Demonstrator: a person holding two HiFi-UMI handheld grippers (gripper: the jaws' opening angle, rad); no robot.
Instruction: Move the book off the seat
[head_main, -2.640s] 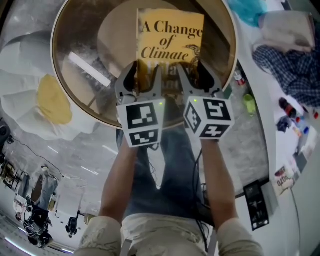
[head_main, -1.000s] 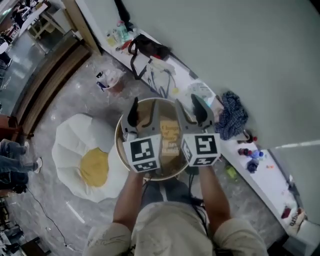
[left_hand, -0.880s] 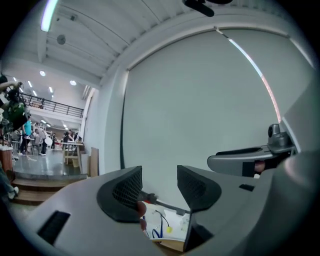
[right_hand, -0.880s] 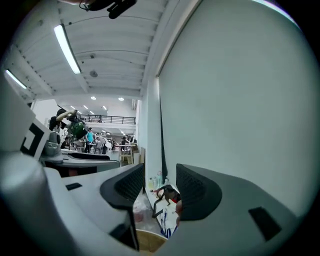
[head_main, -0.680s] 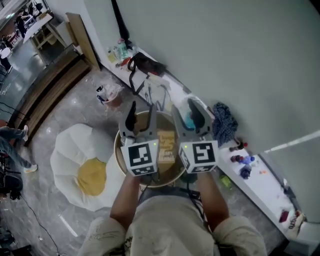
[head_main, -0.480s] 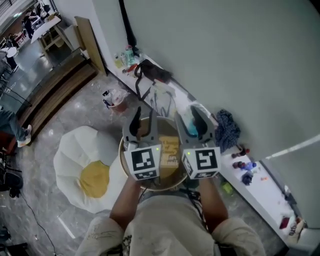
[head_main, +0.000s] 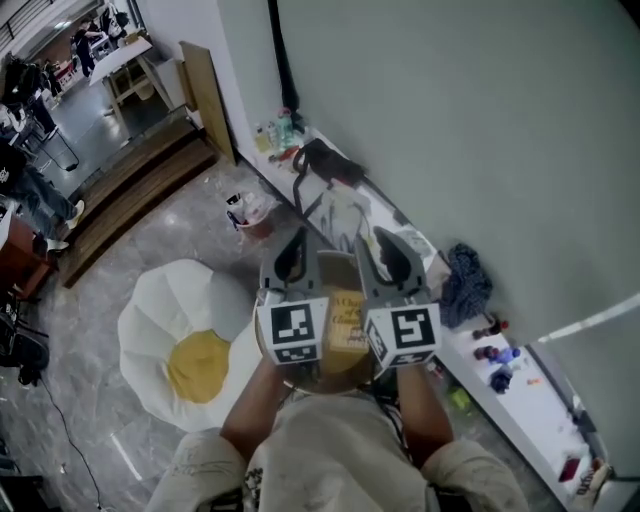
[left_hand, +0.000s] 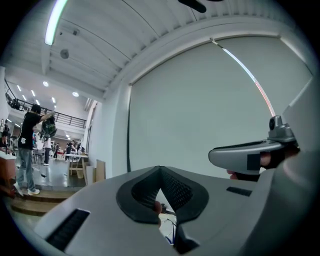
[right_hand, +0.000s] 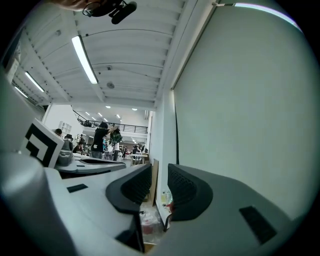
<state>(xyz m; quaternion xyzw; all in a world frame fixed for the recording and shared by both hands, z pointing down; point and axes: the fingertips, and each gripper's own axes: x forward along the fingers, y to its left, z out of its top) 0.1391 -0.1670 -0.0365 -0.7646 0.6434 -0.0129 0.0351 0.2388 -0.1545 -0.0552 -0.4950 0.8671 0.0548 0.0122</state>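
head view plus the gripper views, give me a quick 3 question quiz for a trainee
1. True or false: the yellow paperback book lies on the round brown seat.
2. The left gripper's jaws are: A) apart around the book; B) together, holding nothing; C) clamped on the seat's rim.
3. What lies on the floor left of the seat in the head view?
Key: 1 true; 2 B; 3 the white egg-shaped cushion with a yellow centre.
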